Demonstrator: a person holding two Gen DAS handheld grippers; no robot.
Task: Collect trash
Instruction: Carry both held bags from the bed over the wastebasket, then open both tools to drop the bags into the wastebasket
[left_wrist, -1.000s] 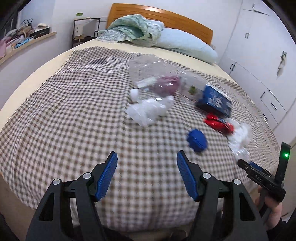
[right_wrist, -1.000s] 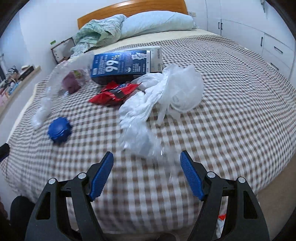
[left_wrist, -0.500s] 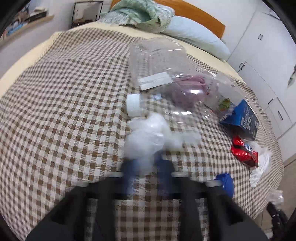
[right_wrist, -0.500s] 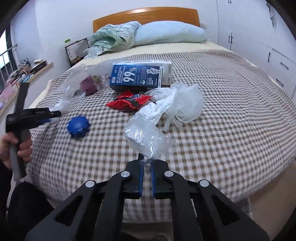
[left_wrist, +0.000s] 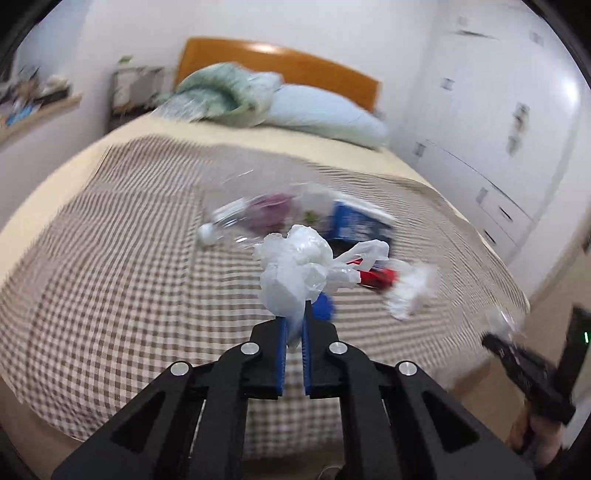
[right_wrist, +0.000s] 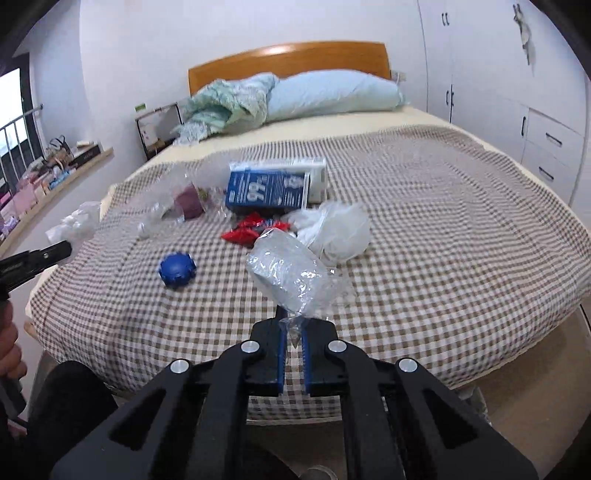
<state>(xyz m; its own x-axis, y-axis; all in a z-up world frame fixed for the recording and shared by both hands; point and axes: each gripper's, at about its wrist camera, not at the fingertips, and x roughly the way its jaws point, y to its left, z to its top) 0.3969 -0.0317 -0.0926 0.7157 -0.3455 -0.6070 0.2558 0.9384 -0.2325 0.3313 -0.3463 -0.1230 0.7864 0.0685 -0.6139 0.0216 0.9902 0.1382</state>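
Note:
My left gripper (left_wrist: 293, 325) is shut on a crumpled white plastic bag (left_wrist: 295, 269) and holds it above the checked bed cover. My right gripper (right_wrist: 291, 332) is shut on a clear crumpled plastic wrapper (right_wrist: 288, 273), lifted off the bed near its foot. On the bed lie a blue box (right_wrist: 269, 186), a red wrapper (right_wrist: 249, 230), a blue round lid (right_wrist: 177, 269), a white plastic bag (right_wrist: 336, 232) and a clear bag with something purple (right_wrist: 184, 201). The left view is blurred.
The bed cover (right_wrist: 443, 240) is brown and white checked. A pillow (right_wrist: 332, 94) and a green blanket (right_wrist: 229, 103) lie at the headboard. White wardrobes (right_wrist: 517, 92) stand to the right, a shelf (right_wrist: 55, 173) to the left.
Both grippers went from open to shut on plastic trash and lifted it. The left one took the white bag and pulled back from the bed; the right one raised the clear wrapper.

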